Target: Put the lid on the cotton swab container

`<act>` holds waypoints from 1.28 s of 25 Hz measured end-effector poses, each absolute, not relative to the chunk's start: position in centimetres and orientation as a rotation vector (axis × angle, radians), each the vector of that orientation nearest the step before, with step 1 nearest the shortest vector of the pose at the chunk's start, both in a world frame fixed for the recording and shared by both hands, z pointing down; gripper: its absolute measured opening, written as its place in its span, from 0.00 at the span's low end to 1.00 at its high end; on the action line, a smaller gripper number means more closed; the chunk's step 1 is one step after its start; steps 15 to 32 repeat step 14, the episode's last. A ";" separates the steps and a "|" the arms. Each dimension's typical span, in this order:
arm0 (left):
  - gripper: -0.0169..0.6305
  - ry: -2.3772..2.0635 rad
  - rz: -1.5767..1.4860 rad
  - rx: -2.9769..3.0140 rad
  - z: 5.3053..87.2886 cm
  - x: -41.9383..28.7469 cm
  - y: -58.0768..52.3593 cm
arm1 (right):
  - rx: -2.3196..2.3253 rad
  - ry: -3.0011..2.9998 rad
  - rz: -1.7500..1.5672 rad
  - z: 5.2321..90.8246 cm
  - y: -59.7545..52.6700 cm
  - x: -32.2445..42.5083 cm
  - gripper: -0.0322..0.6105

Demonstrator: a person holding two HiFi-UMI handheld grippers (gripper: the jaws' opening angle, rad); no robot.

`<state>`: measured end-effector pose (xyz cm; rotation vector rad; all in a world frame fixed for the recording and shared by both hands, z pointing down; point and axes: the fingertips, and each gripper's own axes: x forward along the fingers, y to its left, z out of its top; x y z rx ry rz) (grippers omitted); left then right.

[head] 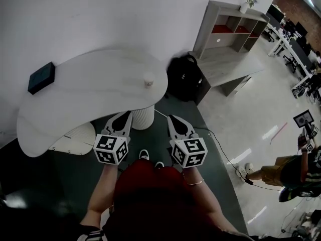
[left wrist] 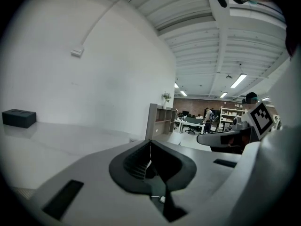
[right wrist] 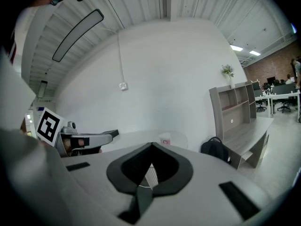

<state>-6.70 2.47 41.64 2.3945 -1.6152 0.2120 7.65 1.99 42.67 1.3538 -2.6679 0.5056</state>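
A small white cotton swab container (head: 148,79) stands near the right edge of the curved white table (head: 90,94). In the right gripper view the container (right wrist: 165,139) shows just beyond the jaws, with a pink mark on it. It is too small to tell whether a lid sits on it. My left gripper (head: 122,118) and right gripper (head: 176,120) are held side by side close to the body, short of the table's near edge. Both point toward the table. Each has its jaws together with nothing between them, seen at the left gripper (left wrist: 150,141) and right gripper (right wrist: 151,145).
A black box (head: 41,77) lies at the table's far left. A ribbed white pedestal (head: 143,117) holds the table up. A black backpack (head: 184,77) leans by a grey shelf unit (head: 230,39). A cable crosses the floor, and another person (head: 291,172) stands at the right.
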 end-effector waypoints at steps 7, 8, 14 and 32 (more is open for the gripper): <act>0.06 -1.659 0.199 2.377 41.6 -5.8 4.0 | 1.347 -2.701 0.506 42.6 3.2 8.9 0.07; 0.06 -1.663 0.199 2.378 41.6 -5.7 4.2 | 1.345 -2.704 0.501 42.5 3.3 9.0 0.07; 0.06 -1.677 0.203 2.375 41.1 -5.2 4.9 | 1.327 -2.723 0.490 42.0 3.9 9.3 0.07; 0.06 -1.677 0.203 2.375 41.1 -5.2 4.9 | 1.327 -2.723 0.490 42.0 3.9 9.3 0.07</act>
